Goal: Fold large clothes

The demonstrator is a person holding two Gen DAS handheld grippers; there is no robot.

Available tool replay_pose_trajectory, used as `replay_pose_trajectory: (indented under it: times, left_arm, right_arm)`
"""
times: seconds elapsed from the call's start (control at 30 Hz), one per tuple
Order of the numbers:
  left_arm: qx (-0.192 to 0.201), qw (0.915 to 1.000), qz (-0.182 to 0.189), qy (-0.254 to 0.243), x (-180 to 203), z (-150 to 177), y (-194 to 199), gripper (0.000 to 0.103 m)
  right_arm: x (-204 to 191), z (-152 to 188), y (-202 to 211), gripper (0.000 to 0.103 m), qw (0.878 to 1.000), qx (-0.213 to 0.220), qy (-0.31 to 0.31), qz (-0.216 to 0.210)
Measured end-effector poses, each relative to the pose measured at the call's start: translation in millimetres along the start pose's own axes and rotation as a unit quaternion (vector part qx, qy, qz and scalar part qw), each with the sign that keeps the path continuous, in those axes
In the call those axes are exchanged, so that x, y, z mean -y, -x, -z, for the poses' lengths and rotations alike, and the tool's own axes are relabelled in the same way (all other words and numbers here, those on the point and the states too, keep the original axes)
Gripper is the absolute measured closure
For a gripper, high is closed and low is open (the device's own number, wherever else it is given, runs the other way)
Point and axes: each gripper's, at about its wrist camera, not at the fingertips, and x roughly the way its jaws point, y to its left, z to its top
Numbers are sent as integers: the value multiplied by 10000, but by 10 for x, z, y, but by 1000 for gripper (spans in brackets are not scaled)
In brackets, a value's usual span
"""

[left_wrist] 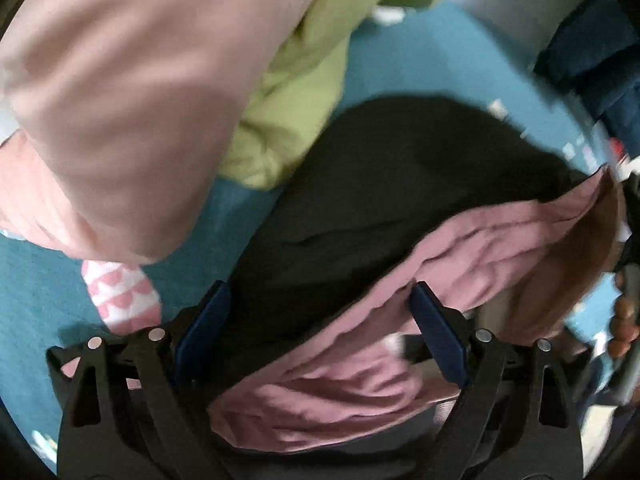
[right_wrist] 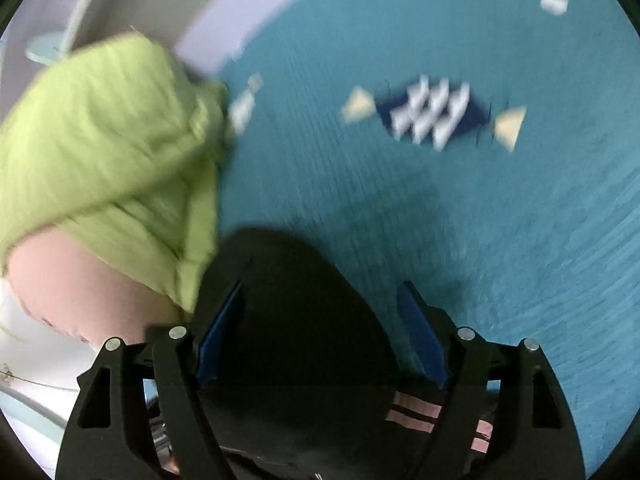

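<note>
On the teal surface (right_wrist: 460, 216) lies a pile of clothes: a pale pink garment (left_wrist: 120, 112), a lime green one (left_wrist: 288, 104) beside it, and a black garment (left_wrist: 360, 184) with a mauve-pink cloth (left_wrist: 460, 256) draped over its near edge. The left gripper (left_wrist: 320, 320) hangs above the black and mauve fabric with jaws wide apart, gripping nothing. The right gripper (right_wrist: 320, 332) also stands open over the black garment's edge.

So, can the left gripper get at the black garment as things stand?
Probably yes: the left gripper is open right over the black garment, though a pink garment drapes across between its fingers and may get pinched too.
</note>
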Motion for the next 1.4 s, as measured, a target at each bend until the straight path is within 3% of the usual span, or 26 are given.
replay_pose_trajectory:
  times: [0.07,0.1,0.13,0.2,0.27,0.33,0.47,0.57,0.67,0.73,0.8,0.87,0.93,1.0,1.1,1.2,1.23,1.3,1.4]
  left_arm:
    - [5,9998,199,82,-91,20,-44,13]
    - [47,9993,342,148,-149,25,-39,17]
    - [98,9989,431,147,-168,33,-24,29]
    - [284,9978,602,24,-192,68,47,56]
    - [501,9967,586,-258,-157,144,175,72]
    - [742,9945,601,-429,-157,261,362,77]
    - [1188,9883,781,-558,-214,604,795,78]
    - [1506,9813,903,-788,-305,1084,1157,79]
    - [1735,9726,1213,-960,-444,1660,1488,79]
    - [1582,9732,1311,-1032,-531,2116,1589,78]
    - [1330,9770,1370,-947,-575,2382,1560,78]
    - [1049,9813,1329,-917,-592,2737,1499,78]
    - [904,9830,1359,-836,-643,2987,1464,78]
    - [872,9857,1274,-681,-661,3142,1433,78]
    - [741,9869,1373,-405,-708,3346,1414,78]
    - [765,9888,1216,-402,-726,3418,1469,78]
    - [889,9865,1329,-346,-767,3458,1568,78]
    - [1207,9768,1747,-263,-768,3446,1838,74]
    - [1855,9608,1973,-593,-500,3228,2399,61]
  right_arm:
    - [56,107,-165,29,9985,-391,35,-368]
    - [52,160,-231,35,9974,-591,141,-397]
    - [34,222,-269,60,9968,-660,346,-293]
    - [-17,326,-230,84,9961,-463,745,-50]
    - [-83,430,-96,88,9949,-147,992,-115]
    - [-259,637,130,88,9870,258,1583,47]
    - [-498,1213,644,89,9629,837,2560,-146]
    - [-512,1838,1174,89,9419,1213,3100,-446]
    - [-379,2472,1519,88,9281,1234,3460,-608]
    - [-237,2812,1547,87,9296,1062,3508,-378]
    - [35,3184,1482,86,9431,725,3237,-227]
    - [343,3362,1367,84,9675,349,2468,-432]
    - [487,3446,1384,82,9776,418,1973,-604]
    - [469,3531,1467,79,9765,704,1943,-606]
    - [348,3611,1574,71,9769,802,1869,-655]
    - [118,3647,1647,60,9660,868,2402,-409]
    - [50,3695,1671,57,9591,920,2656,-324]
    - [15,3760,1650,42,9494,959,2986,-156]
    - [123,3899,1571,42,9388,881,3328,-70]
